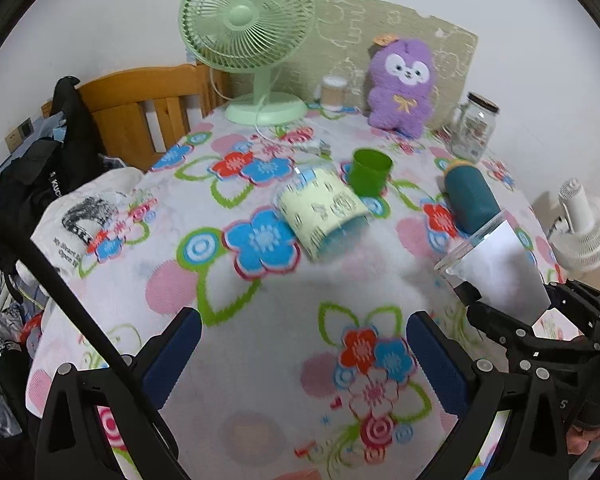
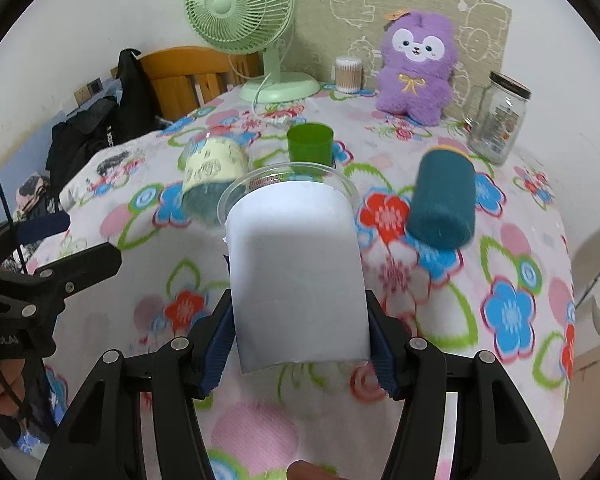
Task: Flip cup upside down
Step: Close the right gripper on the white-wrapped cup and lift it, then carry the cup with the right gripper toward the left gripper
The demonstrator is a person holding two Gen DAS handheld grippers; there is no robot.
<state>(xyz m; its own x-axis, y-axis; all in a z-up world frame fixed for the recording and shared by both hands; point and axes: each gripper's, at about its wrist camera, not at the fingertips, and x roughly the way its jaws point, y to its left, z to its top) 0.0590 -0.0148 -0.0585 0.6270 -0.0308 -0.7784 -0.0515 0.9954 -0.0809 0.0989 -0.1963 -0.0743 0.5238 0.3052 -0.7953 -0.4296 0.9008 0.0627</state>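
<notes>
My right gripper (image 2: 300, 316) is shut on a clear plastic cup with a white paper sleeve (image 2: 296, 272), held tilted above the table with its rim pointing away from the camera. In the left wrist view this cup (image 1: 496, 260) shows at the right, rim pointing left and up. My left gripper (image 1: 304, 352) is open and empty over the flowered tablecloth (image 1: 260, 320). A pale yellow cup (image 1: 324, 212) lies on its side. A green cup (image 1: 370, 172) stands upright. A teal cup (image 1: 470, 196) lies tipped on the table.
A green desk fan (image 1: 252, 40), a purple plush toy (image 1: 404, 84), a cotton-swab tub (image 1: 333, 92) and a glass jar (image 1: 474, 128) stand along the back. A wooden chair (image 1: 140, 108) with dark clothes is at the left. A white fan (image 1: 584, 228) sits off the right edge.
</notes>
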